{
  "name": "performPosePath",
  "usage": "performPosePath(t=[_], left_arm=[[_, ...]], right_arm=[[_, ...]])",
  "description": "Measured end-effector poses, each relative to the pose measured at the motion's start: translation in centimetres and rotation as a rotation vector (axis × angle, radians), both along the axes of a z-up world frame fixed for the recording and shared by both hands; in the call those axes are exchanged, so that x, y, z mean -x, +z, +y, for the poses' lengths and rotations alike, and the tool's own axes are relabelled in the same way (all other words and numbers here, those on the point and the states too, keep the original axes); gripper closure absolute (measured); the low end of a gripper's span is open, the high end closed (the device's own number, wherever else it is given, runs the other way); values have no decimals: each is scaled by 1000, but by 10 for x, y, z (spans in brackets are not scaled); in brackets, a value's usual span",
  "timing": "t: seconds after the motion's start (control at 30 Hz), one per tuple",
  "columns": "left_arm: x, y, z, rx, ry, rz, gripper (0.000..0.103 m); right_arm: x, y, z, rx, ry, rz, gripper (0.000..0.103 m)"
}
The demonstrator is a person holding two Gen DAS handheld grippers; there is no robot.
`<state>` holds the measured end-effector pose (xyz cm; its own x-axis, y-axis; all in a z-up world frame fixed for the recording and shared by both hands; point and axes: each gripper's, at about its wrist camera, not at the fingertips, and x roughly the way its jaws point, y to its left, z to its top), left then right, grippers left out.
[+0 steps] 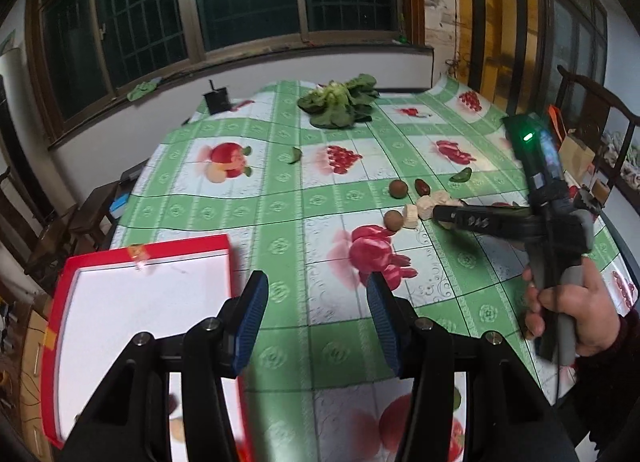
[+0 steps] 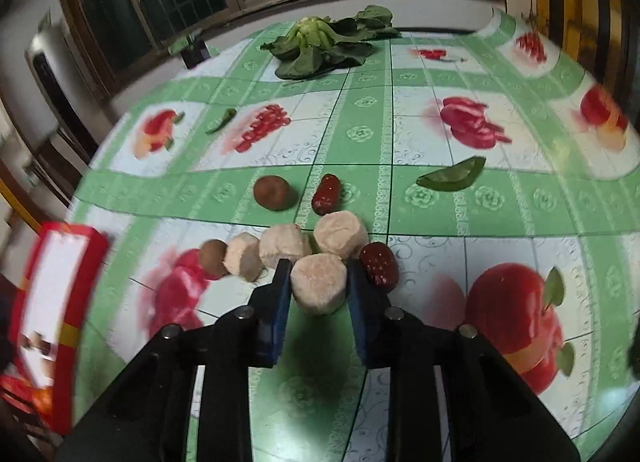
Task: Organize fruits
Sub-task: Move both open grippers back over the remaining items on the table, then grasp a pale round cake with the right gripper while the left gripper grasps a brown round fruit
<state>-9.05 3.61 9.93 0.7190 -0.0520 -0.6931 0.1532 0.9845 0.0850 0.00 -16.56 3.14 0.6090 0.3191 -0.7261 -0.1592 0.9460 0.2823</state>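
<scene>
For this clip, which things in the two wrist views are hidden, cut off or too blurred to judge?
- Red tray, right wrist view: contents blurred, cut by the left edge.
- Right gripper, left wrist view: its tips hide what it holds.
- Red tray, left wrist view: near end hidden behind the left gripper.

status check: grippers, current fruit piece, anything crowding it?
Right gripper shut on pale round peeled chunk. Left gripper open, empty, beside red-rimmed white tray. Dark red date crowds the right gripper's finger.

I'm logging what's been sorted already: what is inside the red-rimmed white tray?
The red-rimmed white tray looks mostly bare white; small blurred pieces lie at its near end, unidentifiable. The open left gripper covers part of it.
</scene>
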Motion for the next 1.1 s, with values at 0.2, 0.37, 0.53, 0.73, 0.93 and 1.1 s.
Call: performPosePath(t=[0.2, 0.37, 0.53, 0.73, 0.93, 1.1], left_arm=[[-46, -30, -30, 3, -70, 141, 52], [-78, -47, -54, -22, -96, 200, 52], [-99, -57, -73, -49, -125, 215, 53], [-116, -66, -78, -50, -133, 234, 63], [-127, -70, -79, -18, -150, 236, 77], [-128, -71, -81, 0, -147, 222, 82]], right_arm=[[3, 5, -43, -337, -33, 32, 74], [10, 15, -60, -448, -72, -5, 74], [12, 18, -74, -539, -95, -8, 74], [10, 17, -74, -576, -87, 18, 74], [12, 20, -78, -587, -91, 2, 74], [12, 19, -80, -583, -95, 4, 74]])
